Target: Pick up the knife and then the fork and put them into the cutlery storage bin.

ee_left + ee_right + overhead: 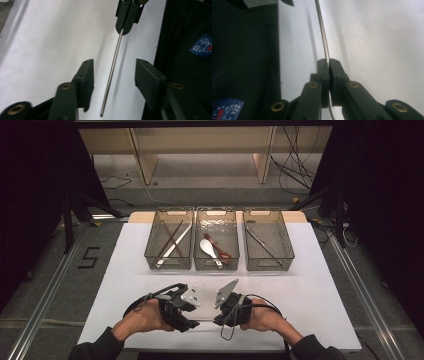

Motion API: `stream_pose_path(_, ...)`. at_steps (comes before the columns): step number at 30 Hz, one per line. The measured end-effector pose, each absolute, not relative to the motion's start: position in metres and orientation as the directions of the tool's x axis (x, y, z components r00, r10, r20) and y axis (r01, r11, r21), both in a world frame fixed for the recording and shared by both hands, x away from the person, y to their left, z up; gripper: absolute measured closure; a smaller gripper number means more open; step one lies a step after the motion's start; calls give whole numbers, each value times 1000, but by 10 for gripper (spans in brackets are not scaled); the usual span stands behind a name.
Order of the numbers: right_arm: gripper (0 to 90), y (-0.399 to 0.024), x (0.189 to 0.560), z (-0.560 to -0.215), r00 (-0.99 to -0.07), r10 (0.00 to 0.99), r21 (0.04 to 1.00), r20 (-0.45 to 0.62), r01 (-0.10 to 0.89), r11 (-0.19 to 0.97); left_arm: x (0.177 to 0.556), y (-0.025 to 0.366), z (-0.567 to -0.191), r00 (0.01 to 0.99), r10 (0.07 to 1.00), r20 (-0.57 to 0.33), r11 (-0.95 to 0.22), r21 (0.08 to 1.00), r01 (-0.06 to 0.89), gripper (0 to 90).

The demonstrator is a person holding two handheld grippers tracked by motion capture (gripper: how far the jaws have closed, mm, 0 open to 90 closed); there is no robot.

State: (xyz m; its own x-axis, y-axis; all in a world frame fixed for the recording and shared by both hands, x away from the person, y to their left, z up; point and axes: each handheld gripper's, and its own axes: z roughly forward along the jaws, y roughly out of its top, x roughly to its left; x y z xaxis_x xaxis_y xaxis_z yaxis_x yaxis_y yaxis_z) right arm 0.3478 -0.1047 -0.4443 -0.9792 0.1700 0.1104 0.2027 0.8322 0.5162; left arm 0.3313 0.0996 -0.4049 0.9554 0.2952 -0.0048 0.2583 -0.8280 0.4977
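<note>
While three clear bins (168, 261) at the far edge of the desk (320, 285) already hold sorted cutlery, one thin metal rod (112, 67), probably a chopstick, is not yet binned; sorting is judged nearly finished. The rod is held just above the desk's near edge, clamped between the pressed-together jaws of the right gripper (328, 62). The left gripper (113, 75) is spread wide around its free end without contact. Both hands are held low, grippers facing each other.

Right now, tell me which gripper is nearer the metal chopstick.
Right. The right gripper is shut on the metal chopstick, touching it. The left gripper is open, its jaws standing either side of the chopstick without touching it.
</note>
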Motion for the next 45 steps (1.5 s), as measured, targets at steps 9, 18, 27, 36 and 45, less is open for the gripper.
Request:
stream_pose_path(9, 885, -124, 360, -437, -958, 274, 528, 79, 273, 804, 345, 117, -405, 919, 392, -43, -736, 584, 341, 346)
stream_pose_path(18, 885, -143, 372, -429, -931, 362, 547, 54, 331, 769, 354, 132, -409, 878, 477, -44, -677, 618, 399, 299)
stream_pose_path(27, 885, -158, 379, -421, -904, 426, 571, 46, 374, 731, 357, 141, -410, 835, 546, -67, -605, 658, 449, 277)
stream_pose_path(36, 885, -170, 385, -414, -879, 475, 596, 37, 401, 696, 358, 148, -408, 804, 585, -105, -536, 694, 481, 244)
stream_pose_path(45, 885, -182, 390, -407, -851, 525, 619, 32, 429, 658, 357, 155, -408, 779, 614, -129, -478, 724, 497, 223)
